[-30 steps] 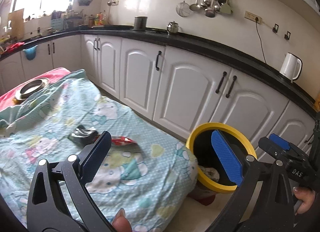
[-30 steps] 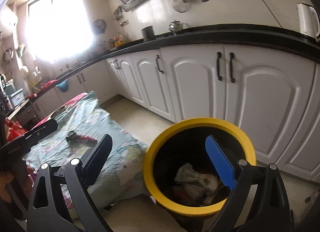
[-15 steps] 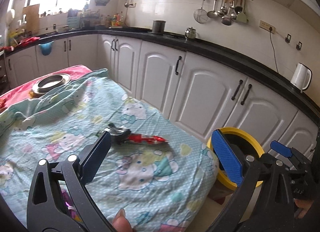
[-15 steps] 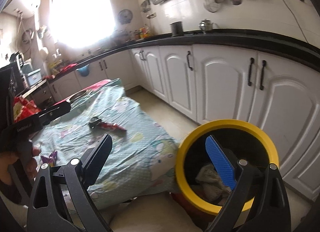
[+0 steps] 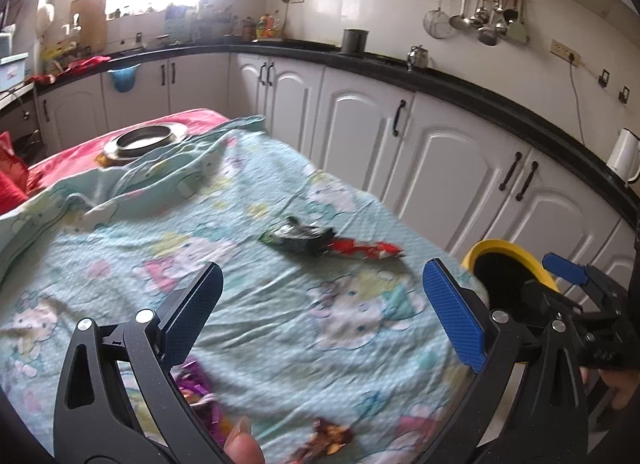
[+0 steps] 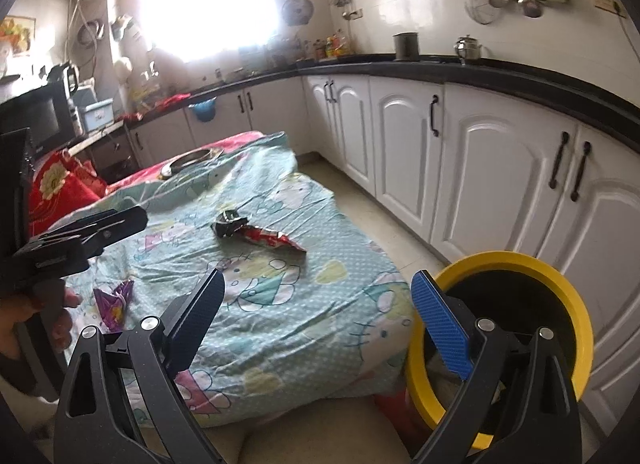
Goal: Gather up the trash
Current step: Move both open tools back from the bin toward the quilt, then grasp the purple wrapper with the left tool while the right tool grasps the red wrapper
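My left gripper [image 5: 322,312] hangs over the table with its jaws spread wide and nothing between them; the pads [image 5: 454,314] are blue and finely ribbed, set on matte black plastic arms. Below it lies the soft, wrinkled cloth [image 5: 248,272], pale teal with dots and cartoon cats. At the near left edge a crinkly purple foil wrapper [image 5: 196,388] peeks out beside my left finger, and a brownish scrap [image 5: 326,434] sits close to the front hem; both are blurred.

Toward the middle of the cloth lie two wrappers touching end to end: a crumpled dark wrapper [image 5: 298,238] with a silvery sheen, and a glossy red wrapper [image 5: 366,250], flattened and long. Together their long axis runs left to right across my view, the red tip pointing toward the bin.

Far back on the cloth rests a round metal dish [image 5: 146,137].

My right gripper [image 6: 316,312] is also wide open and empty, held off the table's corner. Just to its right stands the bin [image 6: 560,288], a round tub with a thick, smooth yellow rim and a dark inside, on the floor beside the table, before white panelled cabinets [image 6: 404,143].
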A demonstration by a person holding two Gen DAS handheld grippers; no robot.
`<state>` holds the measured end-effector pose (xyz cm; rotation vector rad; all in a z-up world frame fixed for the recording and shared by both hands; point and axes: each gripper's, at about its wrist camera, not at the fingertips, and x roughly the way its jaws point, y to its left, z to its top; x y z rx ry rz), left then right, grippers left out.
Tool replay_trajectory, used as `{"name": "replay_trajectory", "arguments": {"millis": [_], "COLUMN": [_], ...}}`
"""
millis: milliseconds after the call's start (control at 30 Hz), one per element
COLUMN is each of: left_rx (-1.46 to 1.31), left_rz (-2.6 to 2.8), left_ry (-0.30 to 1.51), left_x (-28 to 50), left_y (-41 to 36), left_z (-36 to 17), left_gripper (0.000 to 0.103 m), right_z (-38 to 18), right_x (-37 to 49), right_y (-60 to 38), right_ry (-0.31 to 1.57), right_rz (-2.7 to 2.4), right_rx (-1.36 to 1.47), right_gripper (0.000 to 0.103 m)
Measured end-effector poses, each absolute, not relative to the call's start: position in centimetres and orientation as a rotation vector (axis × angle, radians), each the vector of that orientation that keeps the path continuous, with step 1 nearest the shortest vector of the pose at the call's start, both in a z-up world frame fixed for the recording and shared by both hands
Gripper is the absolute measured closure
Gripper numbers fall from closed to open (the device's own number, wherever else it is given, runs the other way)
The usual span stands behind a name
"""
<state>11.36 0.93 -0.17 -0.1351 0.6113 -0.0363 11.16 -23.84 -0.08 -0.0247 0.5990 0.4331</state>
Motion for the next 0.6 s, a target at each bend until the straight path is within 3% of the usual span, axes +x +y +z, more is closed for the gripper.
{"name": "replay_trajectory", "arguments": {"millis": [600], "left_rx": [-0.169], "left_rz": [0.057], "left_ry": [0.749], "left_x": [9.8], "left_y": [6.9], "left_z": [-4.6], "left_gripper": [0.011], "right_z": [-4.3], "right_x": [20.5], "right_y": [-15.2], "right_ry": [0.755], "right_rz": [0.519], "right_rx": [-0.187], "right_gripper": [0.013]}}
